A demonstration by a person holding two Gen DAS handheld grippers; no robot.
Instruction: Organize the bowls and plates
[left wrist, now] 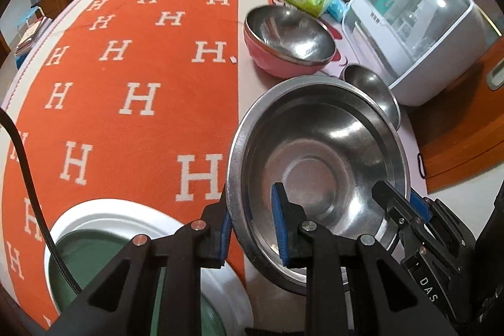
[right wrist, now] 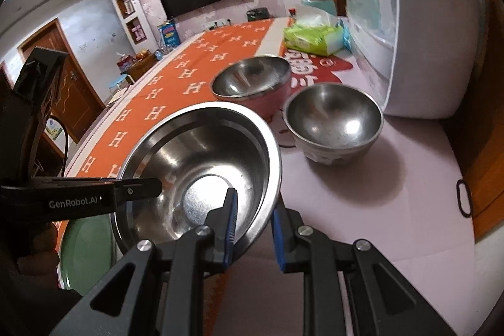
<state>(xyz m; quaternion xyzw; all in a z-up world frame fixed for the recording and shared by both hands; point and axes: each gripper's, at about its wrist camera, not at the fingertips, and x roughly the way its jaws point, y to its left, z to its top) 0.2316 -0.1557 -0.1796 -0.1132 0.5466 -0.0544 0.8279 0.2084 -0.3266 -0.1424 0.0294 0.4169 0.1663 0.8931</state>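
Two grippers pinch one steel basin (left wrist: 318, 175) by opposite rims near the table's front edge. Leftmost, partly under the left gripper (left wrist: 253, 225), lies a green plate (left wrist: 104, 251). That gripper is closed on the basin's left rim; the right gripper (right wrist: 255, 225) is clamped on its right rim. Beyond, toward the table's right edge, sit a pink bowl (right wrist: 252, 81) and, nearer the right gripper, a steel bowl (right wrist: 334, 122), each a likely nesting spot.
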